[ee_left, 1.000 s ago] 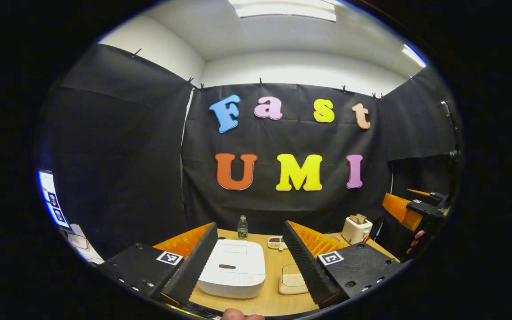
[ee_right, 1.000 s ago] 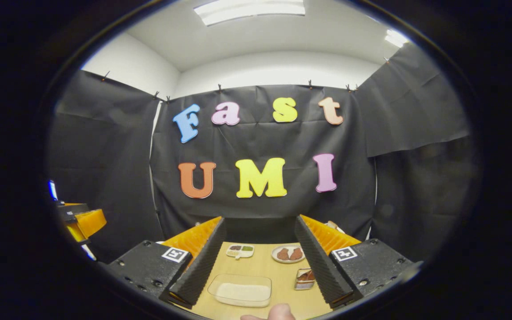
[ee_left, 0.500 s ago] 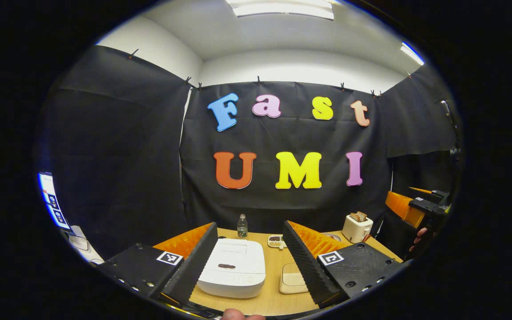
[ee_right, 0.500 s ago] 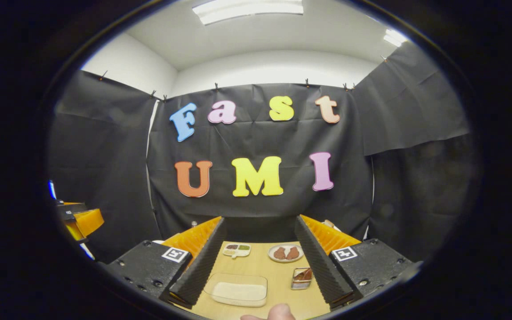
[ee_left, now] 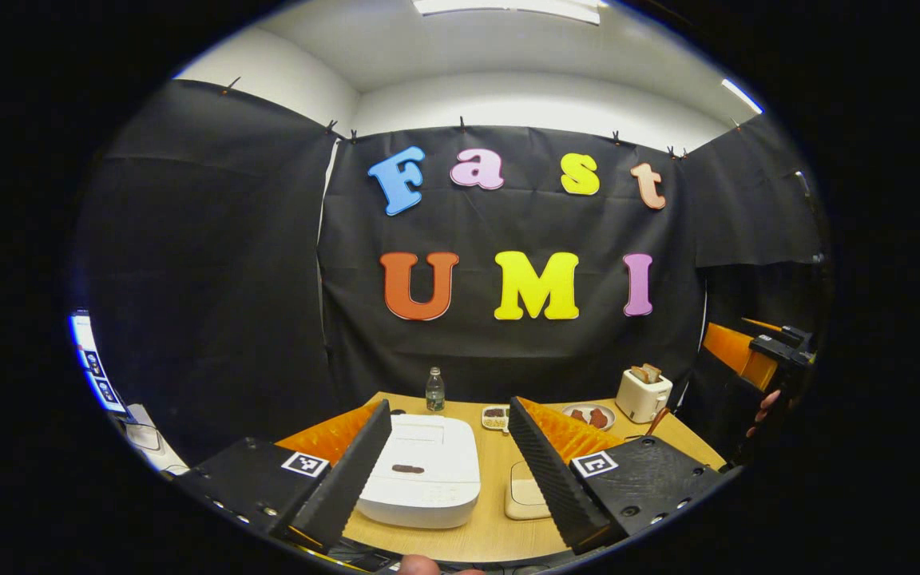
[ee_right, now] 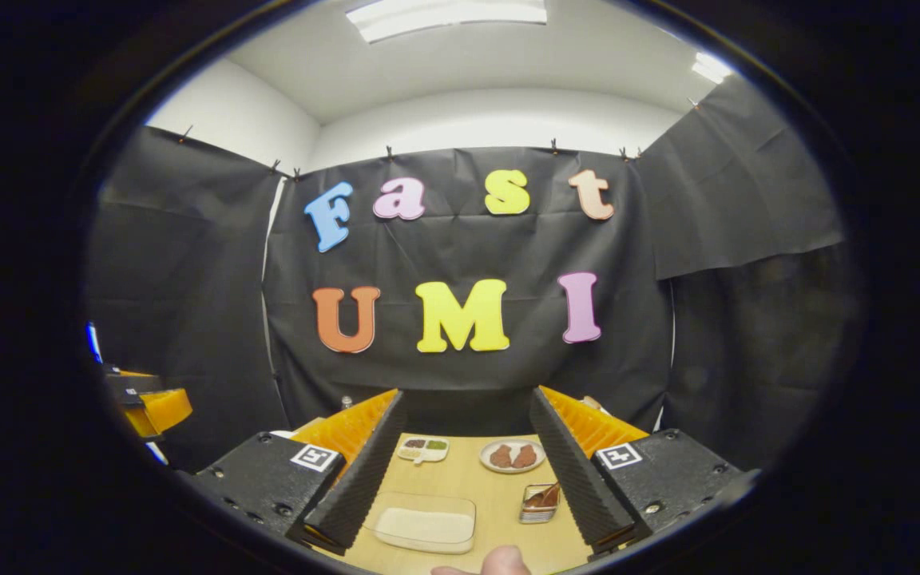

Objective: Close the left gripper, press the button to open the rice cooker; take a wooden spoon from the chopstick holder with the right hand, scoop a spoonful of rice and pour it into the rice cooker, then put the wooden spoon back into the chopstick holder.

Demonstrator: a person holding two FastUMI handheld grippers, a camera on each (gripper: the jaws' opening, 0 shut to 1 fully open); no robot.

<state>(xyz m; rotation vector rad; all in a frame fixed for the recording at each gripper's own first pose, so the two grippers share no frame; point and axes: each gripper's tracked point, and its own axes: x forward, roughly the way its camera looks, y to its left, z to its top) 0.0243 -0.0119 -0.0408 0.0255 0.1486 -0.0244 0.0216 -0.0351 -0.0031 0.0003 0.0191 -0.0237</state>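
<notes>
One smooth white rounded-square rice cooker, lid closed.

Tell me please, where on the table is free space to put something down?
Bare wood lies between the rice cooker and the beige pad, and between the rice container and the round plate. It is crowded by the toaster.

Between your left gripper's fingers sits the rice cooker; the bottle stands behind it.
</notes>
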